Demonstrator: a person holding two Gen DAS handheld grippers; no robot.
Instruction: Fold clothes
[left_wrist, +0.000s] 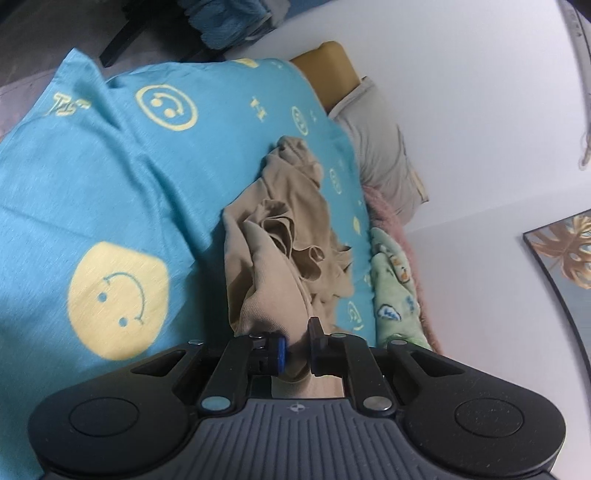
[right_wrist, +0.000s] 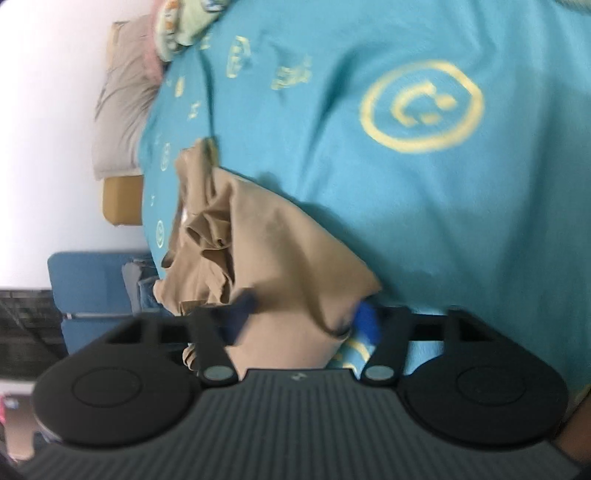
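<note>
A crumpled tan garment (left_wrist: 284, 229) lies on a blue bedspread with yellow smiley faces (left_wrist: 110, 177). My left gripper (left_wrist: 297, 345) is shut on one edge of the tan garment, with cloth pinched between its fingers. In the right wrist view the same tan garment (right_wrist: 266, 251) bunches up in front of my right gripper (right_wrist: 304, 317). Its jaws stand wide apart, with tan cloth lying between them. The blue bedspread (right_wrist: 424, 221) fills the rest of that view.
A grey pillow (left_wrist: 384, 155), a pink fuzzy item (left_wrist: 391, 218) and a green printed cloth (left_wrist: 395, 291) lie along the bed's wall side. A tan headboard (left_wrist: 328, 66) stands at the far end. A framed picture (left_wrist: 565, 251) hangs on the white wall.
</note>
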